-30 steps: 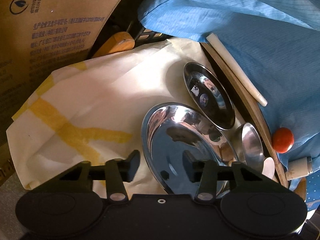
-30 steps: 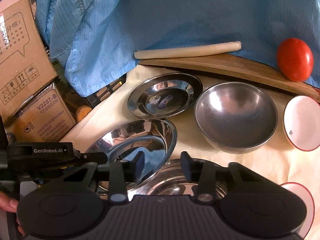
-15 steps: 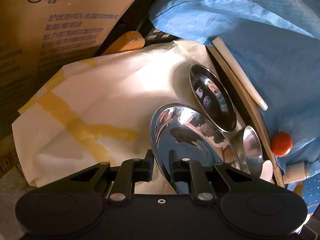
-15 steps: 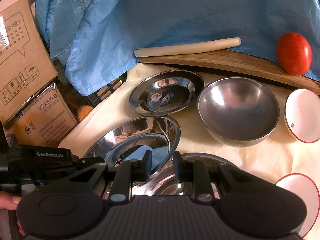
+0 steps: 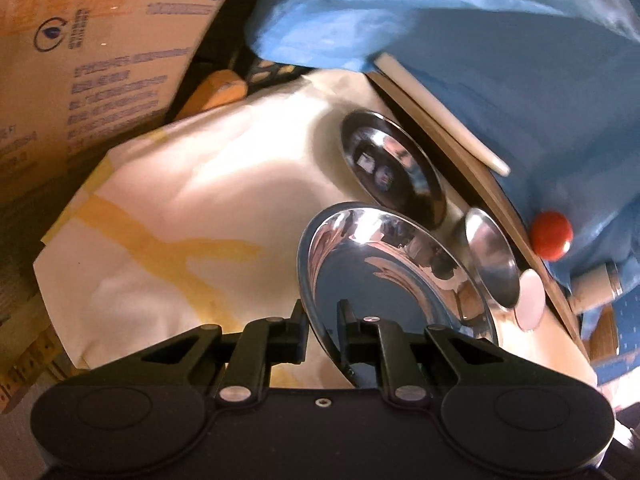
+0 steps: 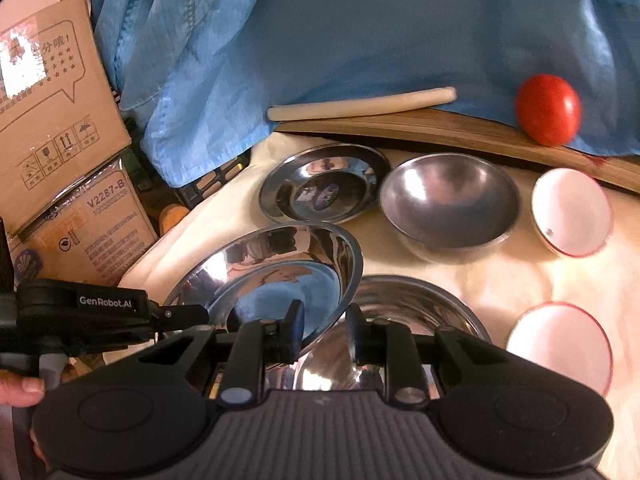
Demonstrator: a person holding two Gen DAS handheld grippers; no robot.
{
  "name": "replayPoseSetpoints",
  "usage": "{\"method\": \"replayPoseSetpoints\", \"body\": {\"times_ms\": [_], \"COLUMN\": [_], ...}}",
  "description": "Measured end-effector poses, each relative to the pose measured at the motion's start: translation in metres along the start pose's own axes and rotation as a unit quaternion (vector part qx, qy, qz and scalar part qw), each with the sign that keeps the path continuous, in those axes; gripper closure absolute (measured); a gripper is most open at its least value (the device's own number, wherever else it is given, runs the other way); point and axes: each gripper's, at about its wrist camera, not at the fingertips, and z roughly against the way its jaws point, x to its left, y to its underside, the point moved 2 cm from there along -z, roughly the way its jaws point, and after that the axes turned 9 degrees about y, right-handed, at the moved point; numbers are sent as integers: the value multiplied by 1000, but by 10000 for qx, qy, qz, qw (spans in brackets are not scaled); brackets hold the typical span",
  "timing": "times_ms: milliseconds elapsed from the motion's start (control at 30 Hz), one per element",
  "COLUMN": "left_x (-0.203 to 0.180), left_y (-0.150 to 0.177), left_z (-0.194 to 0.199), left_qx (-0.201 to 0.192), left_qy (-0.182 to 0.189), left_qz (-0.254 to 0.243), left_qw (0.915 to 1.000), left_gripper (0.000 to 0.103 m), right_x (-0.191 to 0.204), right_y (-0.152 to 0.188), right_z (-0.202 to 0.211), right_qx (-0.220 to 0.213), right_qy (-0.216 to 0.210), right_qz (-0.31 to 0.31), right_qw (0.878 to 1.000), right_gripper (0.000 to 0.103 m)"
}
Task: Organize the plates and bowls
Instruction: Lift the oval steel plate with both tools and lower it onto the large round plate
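I have the left gripper [image 5: 323,330] clenched on the wide shiny steel plate's [image 5: 384,276] rim, tilted at centre frame; the right gripper [image 6: 324,330] grips nothing visible; sorting is barely begun, with 5 dishes loose.

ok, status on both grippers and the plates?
Left hand-held gripper shut on shiny steel plate rim, plate tilted. Right hand-held gripper shut on same rim. Steel bowl underneath.

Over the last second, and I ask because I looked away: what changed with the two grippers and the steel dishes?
Both grippers closed. The left gripper pinched the near rim of the large steel plate, and the right gripper clamped its opposite rim; the plate now sits tilted over the steel bowl beneath. The small steel plate, the round steel bowl, the white bowls and the tomato stayed put.
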Motion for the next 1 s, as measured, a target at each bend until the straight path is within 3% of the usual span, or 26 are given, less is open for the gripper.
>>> {"method": "replayPoseSetpoints", "body": {"times_ms": [433,700,1000], "left_x": [-44,-69,-75], "left_y": [33,52,58], "left_z": [-11,-19,-26], "left_qx": [456,546,613], "left_qy": [422,265,-28], "left_qz": [-1092,-1959,-2416], "left_qw": [9921,9787,9684], "left_gripper": [87,86,85], "right_x": [-37,-53,-50], "right_y": [40,57,59], "right_z": [49,62,56], "right_qx": [-206,-114,110], "right_qy": [620,801,859], "right_qz": [-638,-870,-865], "right_qw": [9958,9929,9925], "right_gripper": [78,78,77]}}
